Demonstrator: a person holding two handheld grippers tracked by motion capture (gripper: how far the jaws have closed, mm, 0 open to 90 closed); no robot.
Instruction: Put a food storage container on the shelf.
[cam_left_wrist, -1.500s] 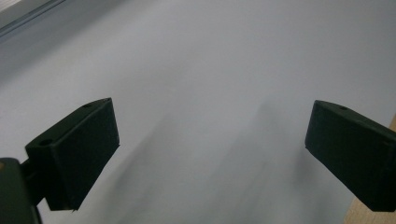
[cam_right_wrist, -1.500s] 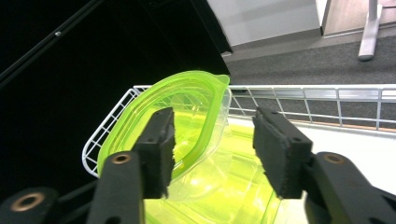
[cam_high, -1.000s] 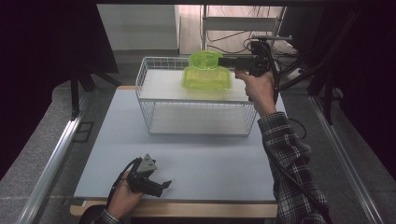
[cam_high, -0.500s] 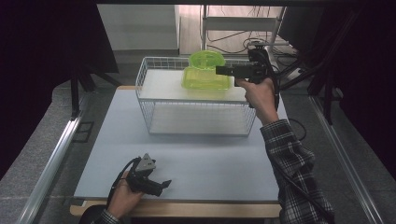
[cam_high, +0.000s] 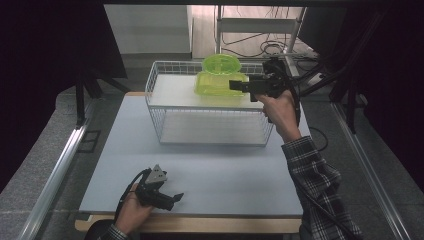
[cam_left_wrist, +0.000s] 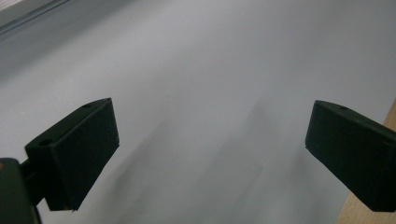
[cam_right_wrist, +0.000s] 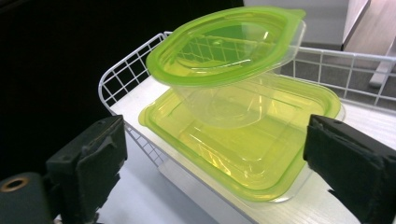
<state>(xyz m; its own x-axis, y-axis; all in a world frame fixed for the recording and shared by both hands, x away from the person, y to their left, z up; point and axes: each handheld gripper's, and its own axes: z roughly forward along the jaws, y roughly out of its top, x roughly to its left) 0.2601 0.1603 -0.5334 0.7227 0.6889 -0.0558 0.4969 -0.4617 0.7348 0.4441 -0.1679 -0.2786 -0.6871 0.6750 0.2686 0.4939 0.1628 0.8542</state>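
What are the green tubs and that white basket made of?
The round bowl and the flat container under it look like thin glossy plastic: clear bodies, see-through green lids with shiny glints. The basket looks like white-coated metal wire, a thin stiff grid.

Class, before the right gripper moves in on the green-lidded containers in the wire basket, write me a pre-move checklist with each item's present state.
1. Right gripper open: ok, jaws wide apart.
2. Nothing held between the jaws: ok.
3. Round clear bowl with green lid sits level: not ok, it is tilted on the flat rectangular green-lidded container.
4. White wire basket standing on the table: ok.
5. Left gripper out of the way: ok, open near the table's front edge.
6. Whether either lid is sealed: cannot tell.
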